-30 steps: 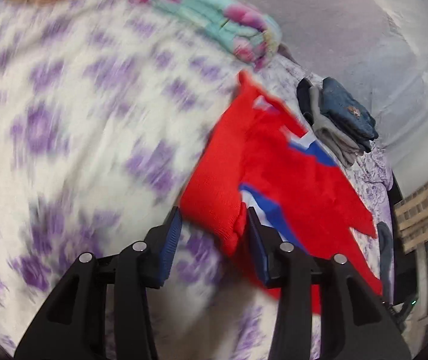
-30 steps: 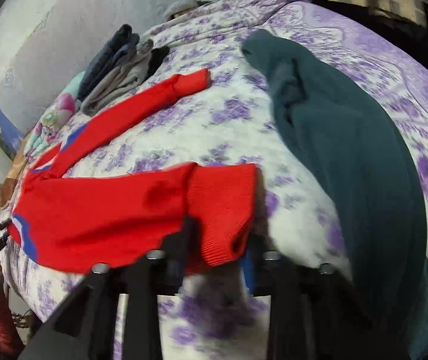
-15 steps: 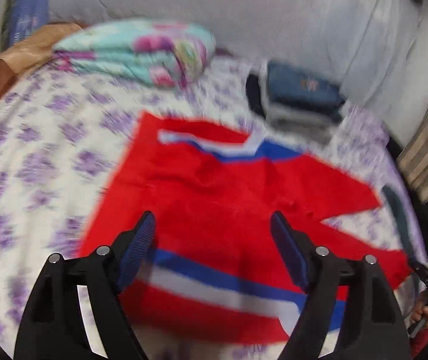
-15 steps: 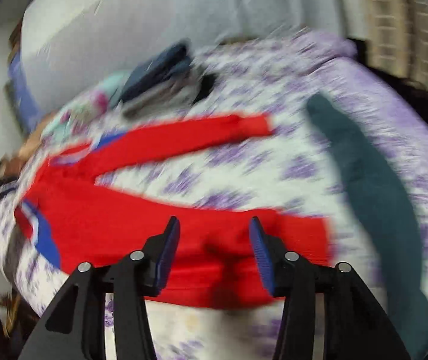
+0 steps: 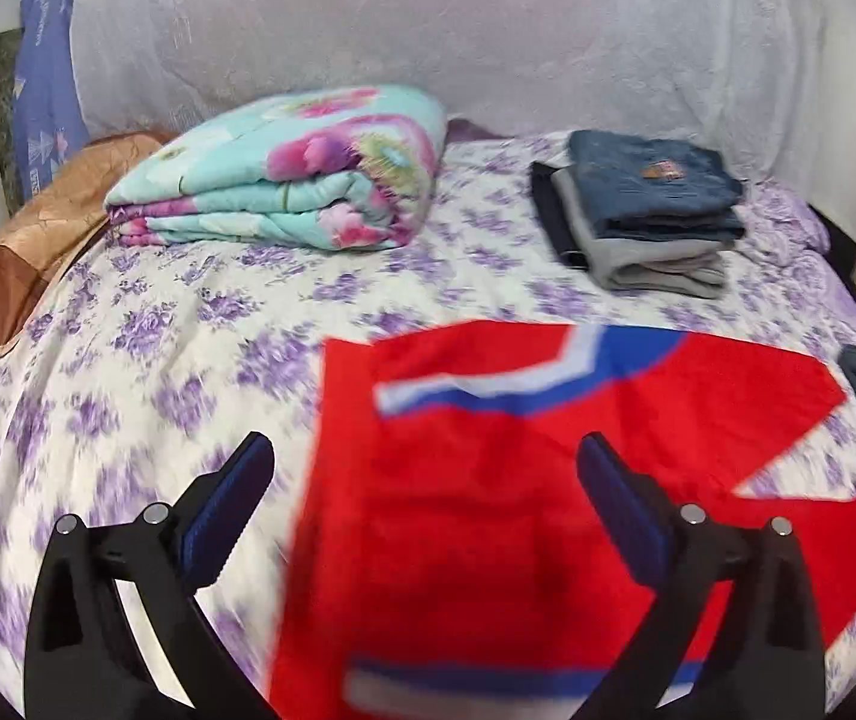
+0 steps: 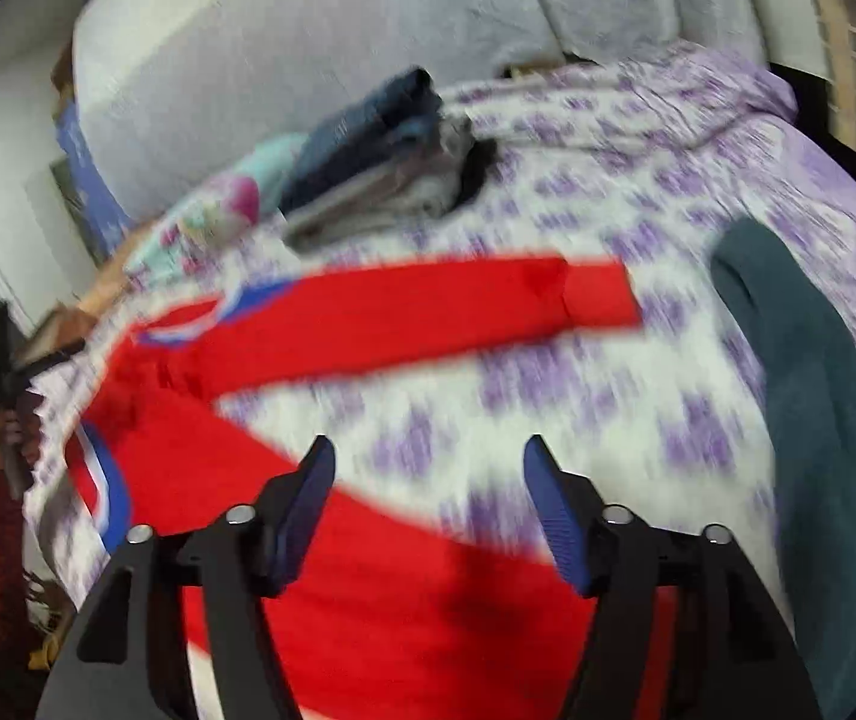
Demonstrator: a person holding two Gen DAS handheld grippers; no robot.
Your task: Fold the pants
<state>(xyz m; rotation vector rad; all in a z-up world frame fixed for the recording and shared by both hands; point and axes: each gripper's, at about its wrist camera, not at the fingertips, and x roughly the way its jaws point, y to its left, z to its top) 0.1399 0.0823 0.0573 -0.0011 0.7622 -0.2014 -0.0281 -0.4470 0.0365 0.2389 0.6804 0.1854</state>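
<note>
Red pants (image 5: pixel 488 510) with blue and white bands lie spread flat on the floral bed; they also show in the right wrist view (image 6: pixel 368 570), legs (image 6: pixel 428 312) stretched apart. My left gripper (image 5: pixel 422 480) is open and empty above the waist end. My right gripper (image 6: pixel 428 480) is open and empty above the near leg.
A folded turquoise quilt (image 5: pixel 296 180) and a stack of folded dark clothes (image 5: pixel 644 210) sit at the bed's far side by the wall. A dark teal garment (image 6: pixel 818 420) lies on the right. A brown pillow (image 5: pixel 26 252) is at the left edge.
Both grippers have let go of the red pants, opened wide and pulled back and up. The pants now lie flat on the bed.
</note>
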